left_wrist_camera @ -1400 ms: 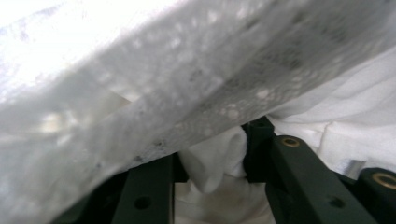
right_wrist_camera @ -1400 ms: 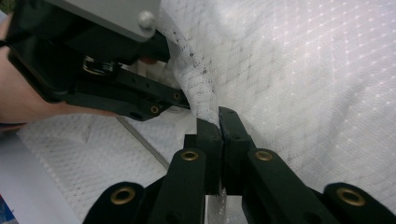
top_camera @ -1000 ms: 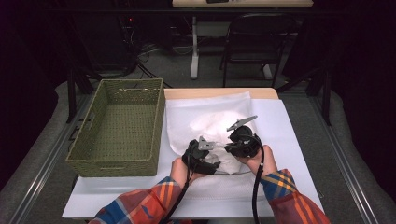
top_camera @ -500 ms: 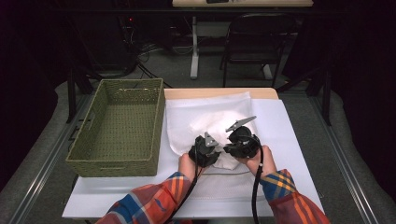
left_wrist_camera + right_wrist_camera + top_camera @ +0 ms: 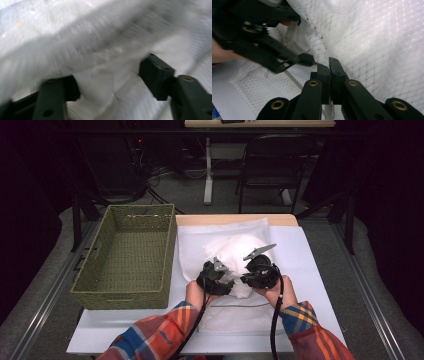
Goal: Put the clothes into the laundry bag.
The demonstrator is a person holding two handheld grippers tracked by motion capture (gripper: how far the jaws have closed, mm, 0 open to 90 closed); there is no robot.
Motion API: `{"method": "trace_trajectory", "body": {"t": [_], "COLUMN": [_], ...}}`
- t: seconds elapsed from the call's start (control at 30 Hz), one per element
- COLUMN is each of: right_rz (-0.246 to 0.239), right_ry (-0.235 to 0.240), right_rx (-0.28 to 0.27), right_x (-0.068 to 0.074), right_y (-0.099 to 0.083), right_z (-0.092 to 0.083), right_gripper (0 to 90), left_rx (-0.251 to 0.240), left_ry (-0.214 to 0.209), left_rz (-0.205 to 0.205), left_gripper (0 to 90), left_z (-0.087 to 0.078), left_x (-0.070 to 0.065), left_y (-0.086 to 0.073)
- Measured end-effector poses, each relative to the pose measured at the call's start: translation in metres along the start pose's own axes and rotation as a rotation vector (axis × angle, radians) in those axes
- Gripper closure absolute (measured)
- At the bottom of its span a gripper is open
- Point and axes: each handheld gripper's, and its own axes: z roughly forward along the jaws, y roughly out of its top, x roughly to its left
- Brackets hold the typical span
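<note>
A white lacy cloth [image 5: 235, 249] lies bunched on the table in front of the person. My left gripper [image 5: 226, 284] is at its near edge. Its jaws have just been opening and now stand apart, with a loose fold of the cloth [image 5: 100, 82] between the pads [image 5: 156, 72]. Just to the right, my right gripper [image 5: 246, 279] is shut on the edge of the cloth [image 5: 322, 53], its two fingertips [image 5: 323, 71] pressed together. In the right gripper view the left gripper [image 5: 287, 62] shows close by at the upper left.
A green woven basket [image 5: 120, 299] stands empty at the left of the table. A white sheet [image 5: 315, 270] covers the tabletop under the cloth. Behind the table are a dark folding chair [image 5: 272, 165] and a desk leg [image 5: 208, 175].
The left hand has shifted a little at the cloth's near edge. The right hand and its gripper have stayed in place.
</note>
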Motion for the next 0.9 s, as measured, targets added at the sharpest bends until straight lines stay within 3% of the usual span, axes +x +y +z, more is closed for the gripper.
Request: {"method": "trace_trajectory", "body": {"t": [0.07, 0.1, 0.27, 0.43, 0.53, 0.7, 0.87, 0.9], "right_rz": [-0.003, -0.001, -0.001, 0.001, -0.001, -0.004, -0.009, -0.007], "right_ry": [0.001, 0.000, -0.001, 0.000, 0.001, 0.002, 0.004, 0.006], "right_rx": [0.002, 0.006, 0.016, 0.017, 0.019, 0.022, 0.029, 0.033], "right_x": [0.000, 0.000, 0.001, 0.001, 0.001, 0.003, 0.003, 0.004], "right_y": [0.000, 0.000, 0.000, -0.001, -0.001, 0.000, -0.001, -0.001], "right_z": [0.000, 0.000, 0.002, 0.002, 0.002, 0.002, 0.003, 0.004], "right_gripper": [88.6, 88.6, 88.6, 88.6, 88.5, 88.5, 88.5, 88.5], "left_rx": [0.011, 0.024, 0.037, 0.078, 0.115, 0.125, 0.149, 0.148], "left_ry": [-0.017, -0.018, -0.015, -0.012, -0.014, -0.016, 0.007, 0.000], "left_rz": [0.021, 0.052, 0.090, 0.099, 0.099, 0.106, 0.120, 0.109], "left_gripper": [31.8, 28.8, 25.0, 24.5, 25.6, 27.7, 38.2, 45.8], "left_z": [-0.010, -0.020, -0.043, -0.055, -0.060, -0.066, -0.054, -0.052], "left_x": [-0.002, -0.005, -0.008, -0.007, -0.008, -0.010, -0.010, -0.008], "left_y": [-0.005, -0.010, -0.025, -0.041, -0.052, -0.058, -0.062, -0.064]}}
